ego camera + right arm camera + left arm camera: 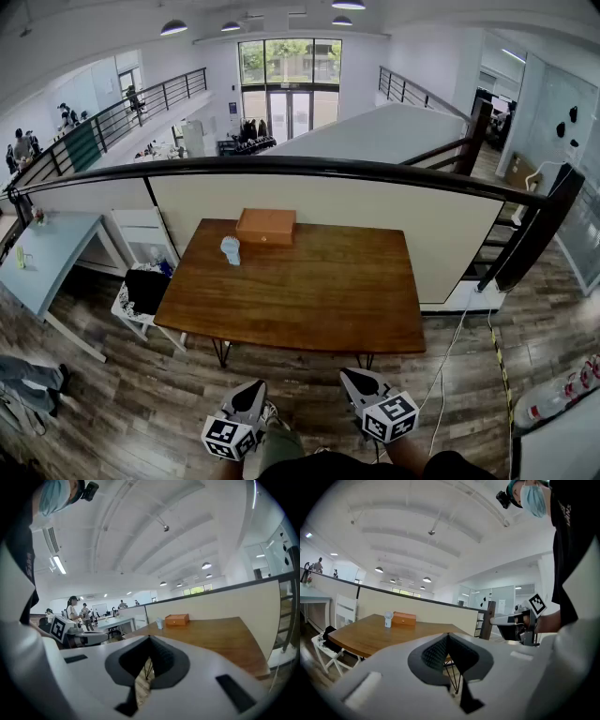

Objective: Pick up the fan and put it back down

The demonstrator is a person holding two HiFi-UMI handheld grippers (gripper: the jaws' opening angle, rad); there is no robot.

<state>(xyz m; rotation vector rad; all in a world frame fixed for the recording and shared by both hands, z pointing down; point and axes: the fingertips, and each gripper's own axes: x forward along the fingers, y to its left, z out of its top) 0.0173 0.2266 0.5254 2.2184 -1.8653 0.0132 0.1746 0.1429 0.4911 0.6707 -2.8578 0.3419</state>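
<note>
A small white fan (231, 249) stands upright on the far left part of the brown wooden table (309, 300), just left of an orange box (266, 226). In the left gripper view the fan (388, 618) shows far off beside the box (404, 619); in the right gripper view the fan (160, 622) is tiny next to the box (177, 619). My left gripper (247, 397) and right gripper (360, 382) hang shut and empty well short of the table's near edge. Seen along its own jaws, the left gripper (448, 636) and the right gripper (150, 640) hold nothing.
A black-railed balcony wall (309, 169) runs behind the table. A white chair with dark cloth (142, 291) stands at the table's left end, and a pale blue table (47, 253) lies further left. A cable (450, 356) trails over the wood floor at the right.
</note>
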